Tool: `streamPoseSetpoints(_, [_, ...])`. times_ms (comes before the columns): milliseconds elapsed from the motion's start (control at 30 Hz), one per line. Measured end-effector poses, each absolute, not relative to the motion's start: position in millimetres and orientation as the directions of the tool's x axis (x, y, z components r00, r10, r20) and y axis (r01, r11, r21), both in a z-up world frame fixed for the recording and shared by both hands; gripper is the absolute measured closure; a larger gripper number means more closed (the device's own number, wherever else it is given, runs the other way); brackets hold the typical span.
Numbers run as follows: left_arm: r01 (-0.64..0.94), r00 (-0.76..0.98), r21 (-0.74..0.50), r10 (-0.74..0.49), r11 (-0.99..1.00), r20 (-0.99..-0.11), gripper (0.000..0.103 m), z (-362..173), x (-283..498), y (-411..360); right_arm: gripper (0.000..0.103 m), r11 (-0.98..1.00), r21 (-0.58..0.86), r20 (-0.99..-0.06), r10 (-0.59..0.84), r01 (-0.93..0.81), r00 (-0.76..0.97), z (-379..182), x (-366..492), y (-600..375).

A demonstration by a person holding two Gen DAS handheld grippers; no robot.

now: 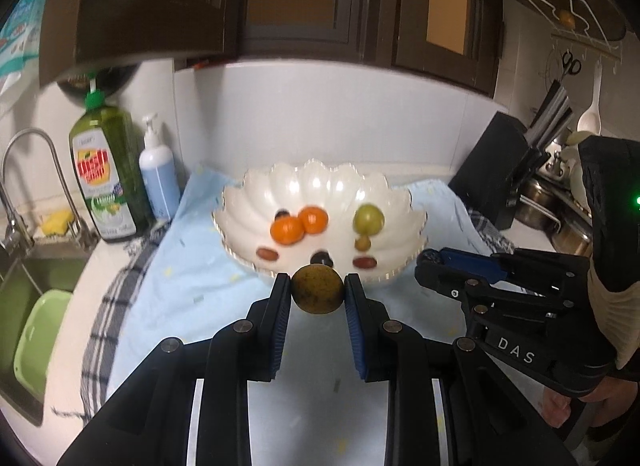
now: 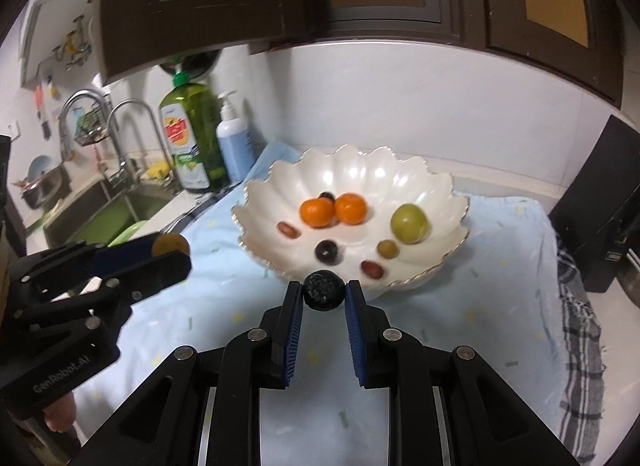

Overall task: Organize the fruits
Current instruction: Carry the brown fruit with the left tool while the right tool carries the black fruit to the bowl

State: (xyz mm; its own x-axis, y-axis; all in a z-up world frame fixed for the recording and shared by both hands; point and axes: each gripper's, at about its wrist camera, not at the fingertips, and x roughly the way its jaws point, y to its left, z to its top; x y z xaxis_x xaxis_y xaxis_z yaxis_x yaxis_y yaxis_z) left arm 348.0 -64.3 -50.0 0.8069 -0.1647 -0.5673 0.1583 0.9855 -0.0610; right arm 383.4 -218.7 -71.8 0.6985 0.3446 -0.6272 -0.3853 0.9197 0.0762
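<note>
A white scalloped bowl [image 1: 248, 197] [image 2: 440, 193] stands on a light blue cloth. It holds two oranges [image 1: 298, 225] [image 2: 334, 209], a green round fruit [image 1: 368, 218] [image 2: 409, 223], and several small dark, red and olive fruits. My left gripper [image 1: 318, 294] is shut on a yellow-brown speckled round fruit [image 1: 318, 293], just in front of the bowl's near rim; it shows at the left of the right wrist view [image 2: 170, 250]. My right gripper [image 2: 324, 292] is shut on a black wrinkled fruit [image 2: 324, 290] at the bowl's near rim; it shows in the left wrist view [image 1: 432, 262].
A green dish soap bottle [image 1: 106, 169] [image 2: 196, 137] and a blue pump bottle [image 1: 158, 173] [image 2: 234, 141] stand left of the bowl. A sink with a tap [image 1: 24, 201] [image 2: 120, 169] is at far left. A black knife block [image 1: 496, 169] [image 2: 600, 217] stands right. Dark cabinets hang overhead.
</note>
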Motion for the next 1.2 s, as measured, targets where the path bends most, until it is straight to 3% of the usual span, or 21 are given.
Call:
streamPoseSetpoints(633, [0.172, 0.823, -0.036, -0.164, 0.984, -0.543, 0.076, -17, 424, -64, 0.08, 0.932, 0.038, -0.587, 0.312, -0.359, 0.747, -33, 451, -222])
streamPoseSetpoints(1200, [0.173, 0.717, -0.045, -0.157, 0.984, -0.679, 0.076, -42, 532, -80, 0.08, 0.934, 0.003, -0.67, 0.266, -0.356, 0.693, -45, 538, -214])
